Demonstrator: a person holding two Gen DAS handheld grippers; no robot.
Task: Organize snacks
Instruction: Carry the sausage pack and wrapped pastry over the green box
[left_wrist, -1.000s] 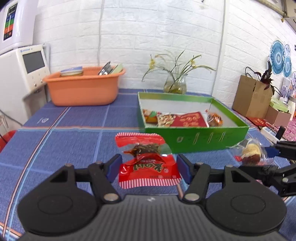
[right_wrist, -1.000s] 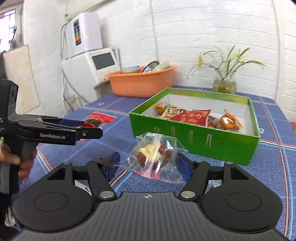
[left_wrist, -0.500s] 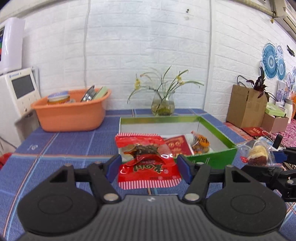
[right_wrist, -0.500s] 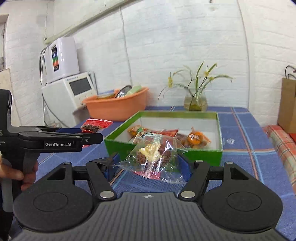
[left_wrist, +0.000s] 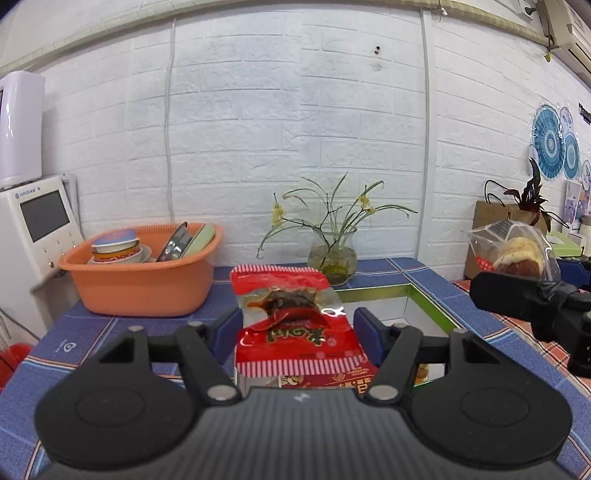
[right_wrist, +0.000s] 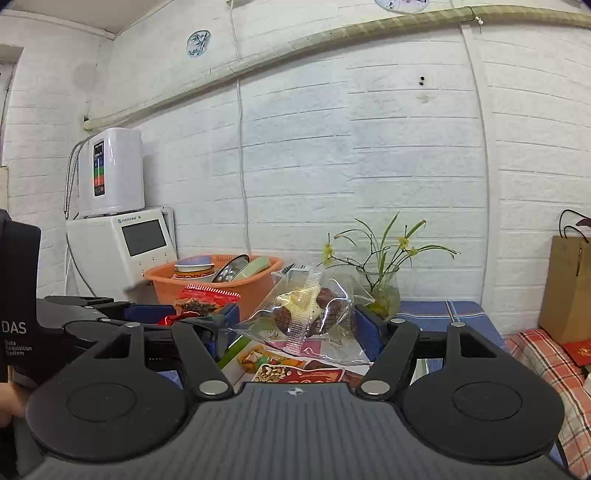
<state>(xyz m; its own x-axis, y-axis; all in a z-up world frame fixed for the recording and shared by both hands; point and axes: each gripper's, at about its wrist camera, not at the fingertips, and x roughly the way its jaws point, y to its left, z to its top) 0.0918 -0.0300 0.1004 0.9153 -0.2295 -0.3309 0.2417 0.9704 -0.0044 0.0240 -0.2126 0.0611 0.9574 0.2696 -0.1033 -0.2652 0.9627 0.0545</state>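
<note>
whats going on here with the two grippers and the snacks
A person is sorting snacks with a handheld gripper in each hand. The left gripper holds a red snack packet; the right gripper holds a clear-wrapped pastry. Both hang above the open green box, where other snacks already lie. Neither is released yet.

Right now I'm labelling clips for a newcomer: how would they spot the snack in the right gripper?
Find the green box on the blue table. Above it, the right gripper pinches a clear packet. Its see-through wrap shows a brown-and-cream cake, unlike the red packet in the left gripper.
</note>
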